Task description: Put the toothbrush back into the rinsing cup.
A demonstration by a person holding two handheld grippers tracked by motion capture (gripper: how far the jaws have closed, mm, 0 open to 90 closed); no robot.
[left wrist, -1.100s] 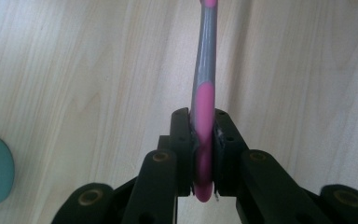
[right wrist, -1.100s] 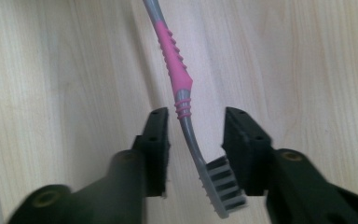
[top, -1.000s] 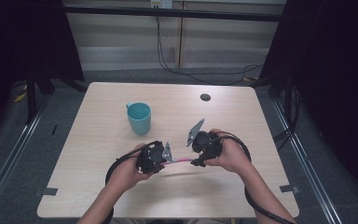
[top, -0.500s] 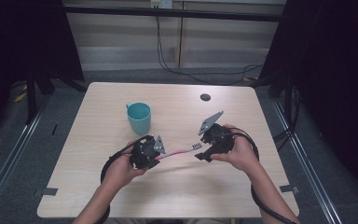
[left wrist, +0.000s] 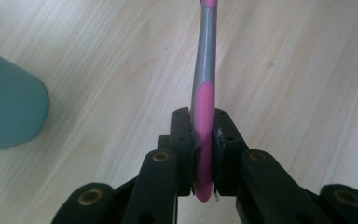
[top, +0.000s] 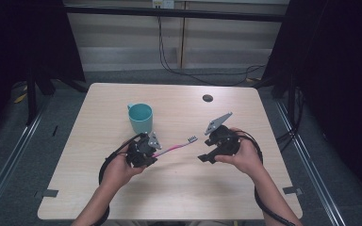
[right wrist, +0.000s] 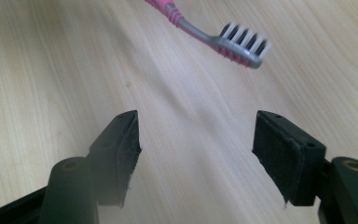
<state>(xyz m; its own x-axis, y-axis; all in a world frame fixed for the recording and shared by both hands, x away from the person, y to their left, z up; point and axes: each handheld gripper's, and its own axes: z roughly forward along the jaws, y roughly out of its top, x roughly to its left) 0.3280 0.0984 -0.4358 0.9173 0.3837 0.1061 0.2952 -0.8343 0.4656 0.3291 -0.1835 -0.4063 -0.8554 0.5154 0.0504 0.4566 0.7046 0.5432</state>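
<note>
A pink and grey toothbrush [top: 172, 149] hangs just above the wooden table [top: 179, 188], its bristle head [top: 192, 139] pointing right. My left gripper [top: 153, 154] is shut on the end of its handle. In the left gripper view the pads clamp the pink handle [left wrist: 204, 70] from both sides at the gripper [left wrist: 203, 135]. My right gripper [top: 205, 147] stands a short way right of the bristles. Its jaws have just been opening and nothing is between them. In the right gripper view the bristle head [right wrist: 242, 44] lies beyond the open gripper [right wrist: 196, 149].
A teal cup [top: 140, 117] stands upright behind my left hand, also at the left edge of the left gripper view [left wrist: 4, 102]. A small dark round thing [top: 207, 98] lies near the table's far edge. Cables trail from both grippers toward the front edge.
The two hands have drawn apart. The right gripper has moved right, away from the brush, and its jaws stand wider. The left gripper has carried the toothbrush slightly left.
</note>
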